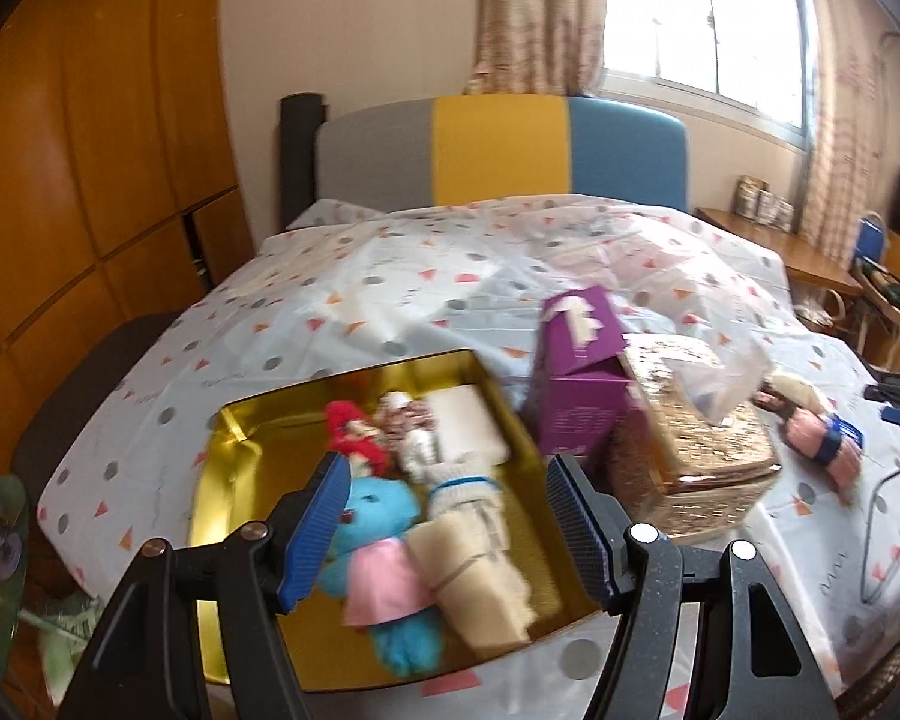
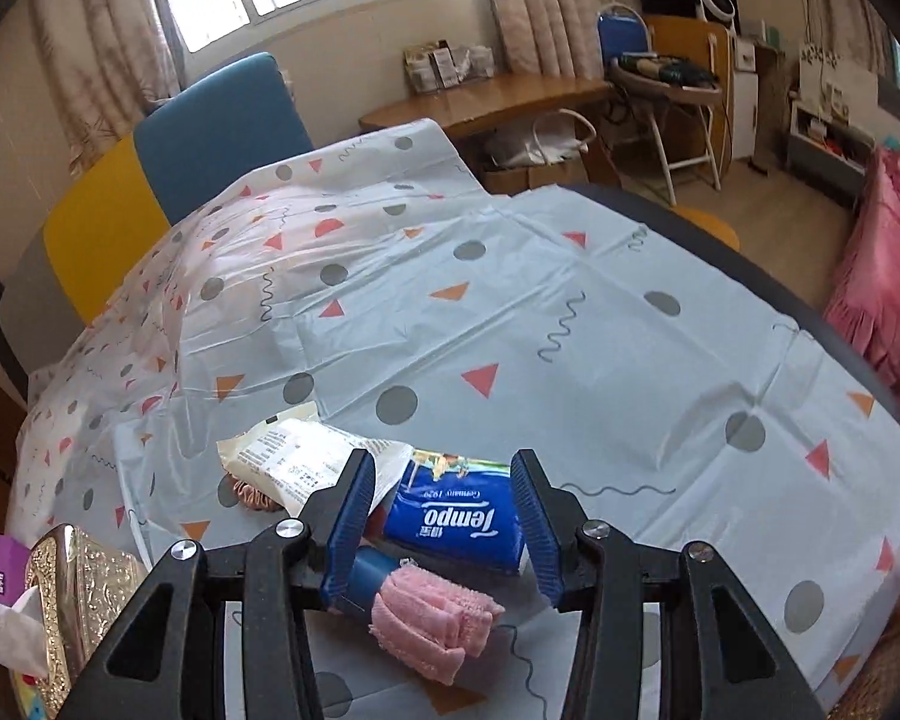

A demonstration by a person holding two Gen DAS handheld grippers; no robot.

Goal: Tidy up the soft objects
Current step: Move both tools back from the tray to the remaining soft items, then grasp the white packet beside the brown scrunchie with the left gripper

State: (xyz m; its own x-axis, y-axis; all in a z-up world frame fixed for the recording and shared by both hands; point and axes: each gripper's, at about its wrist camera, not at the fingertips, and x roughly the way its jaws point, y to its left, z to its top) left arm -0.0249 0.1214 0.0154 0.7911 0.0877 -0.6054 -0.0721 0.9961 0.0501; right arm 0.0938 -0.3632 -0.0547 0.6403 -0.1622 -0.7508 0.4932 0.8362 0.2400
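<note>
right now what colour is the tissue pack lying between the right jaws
Dark blue with white Tempo lettering, clearest in the right wrist view.

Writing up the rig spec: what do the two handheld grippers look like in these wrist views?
Both look alike: the left gripper and right gripper each have two black angular linkage arms with silver round pivot bolts, and ribbed blue finger pads on black backing. No cables, markings, sleeves or hands are visible on either.
</note>
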